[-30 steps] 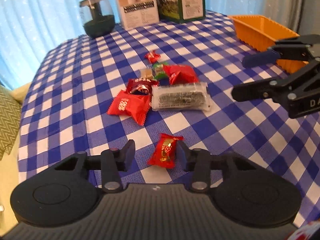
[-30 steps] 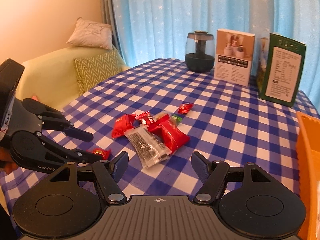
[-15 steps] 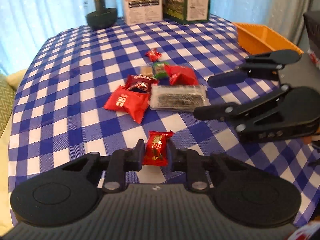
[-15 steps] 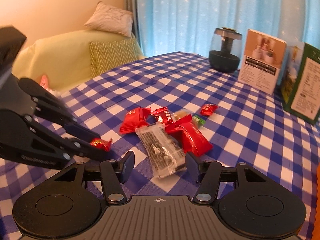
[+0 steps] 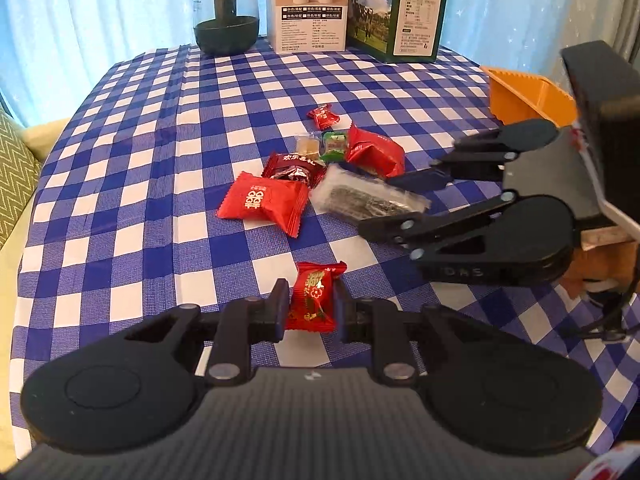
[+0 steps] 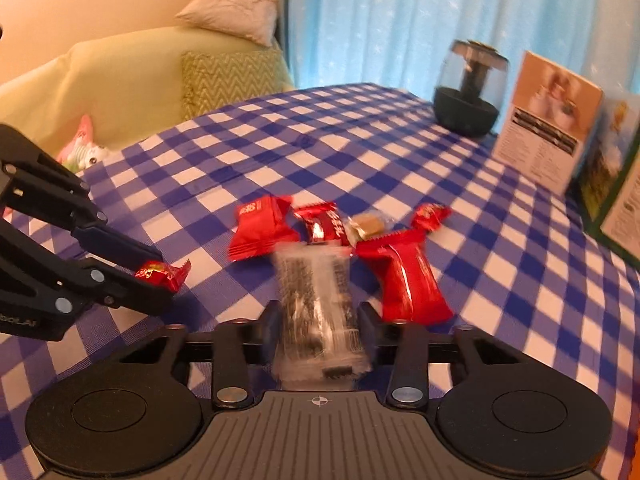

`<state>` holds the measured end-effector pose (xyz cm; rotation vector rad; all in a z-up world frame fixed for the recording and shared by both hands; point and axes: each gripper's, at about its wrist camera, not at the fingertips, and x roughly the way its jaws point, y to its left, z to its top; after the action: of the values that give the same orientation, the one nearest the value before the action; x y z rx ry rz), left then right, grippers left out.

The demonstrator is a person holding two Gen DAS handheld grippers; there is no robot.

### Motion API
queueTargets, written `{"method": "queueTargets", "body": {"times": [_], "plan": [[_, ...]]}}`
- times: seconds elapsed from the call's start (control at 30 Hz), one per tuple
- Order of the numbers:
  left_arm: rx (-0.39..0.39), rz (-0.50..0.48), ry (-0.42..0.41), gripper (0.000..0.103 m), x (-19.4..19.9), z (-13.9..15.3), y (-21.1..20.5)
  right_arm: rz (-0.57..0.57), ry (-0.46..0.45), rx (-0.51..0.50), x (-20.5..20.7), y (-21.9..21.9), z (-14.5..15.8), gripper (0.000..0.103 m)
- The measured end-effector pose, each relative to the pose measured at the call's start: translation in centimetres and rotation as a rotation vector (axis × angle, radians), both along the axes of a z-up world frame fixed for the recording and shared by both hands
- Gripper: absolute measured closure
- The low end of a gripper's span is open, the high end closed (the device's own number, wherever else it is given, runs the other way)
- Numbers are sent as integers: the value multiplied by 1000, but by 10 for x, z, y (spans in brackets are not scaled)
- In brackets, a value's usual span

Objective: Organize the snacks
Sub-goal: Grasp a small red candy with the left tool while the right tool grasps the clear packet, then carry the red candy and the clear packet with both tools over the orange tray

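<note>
Left hand-held gripper [image 5: 310, 306] clamps a red candy [image 5: 313, 297]; right hand-held gripper [image 6: 318, 330], jaws just closing, straddles clear bar pack [image 6: 316, 304], long axis running w/ fingers, lower centre; tray [image 5: 520, 94] upper right.

The dark red wrapper [image 5: 294, 165] reads 欢乐喜礼. The big red packet [image 5: 264, 202] carries a white double-happiness sign, 囍. A gold medal on the green box [image 5: 400, 12] shows 36. The print on the white box [image 5: 310, 20] is too small to read.
</note>
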<state>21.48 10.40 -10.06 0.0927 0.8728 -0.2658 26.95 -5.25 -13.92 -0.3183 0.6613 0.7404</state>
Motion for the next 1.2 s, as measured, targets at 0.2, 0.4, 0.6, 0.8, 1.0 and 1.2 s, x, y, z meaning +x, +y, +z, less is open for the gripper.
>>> {"method": "queueTargets", "body": {"times": [0.2,0.4,0.6,0.8,1.0,1.2], "plan": [[-16,-28,-5,83,-8,0,-19,-136,67,19,-31,-33,9,63],[-11,-67,-17,83,-23,-1,-50,-300,104,2,-78,-76,16,63],[-5,-73,-8,83,-44,-10,-71,-335,103,9,-110,-99,12,61],[7,-46,-13,83,-55,-16,-77,-352,88,46,-108,-104,11,40],[-2,-30,-25,83,-58,-16,-75,-337,86,54,-102,-100,9,40],[4,-32,-33,83,-59,-18,-74,-319,76,43,-103,-95,6,46]]}}
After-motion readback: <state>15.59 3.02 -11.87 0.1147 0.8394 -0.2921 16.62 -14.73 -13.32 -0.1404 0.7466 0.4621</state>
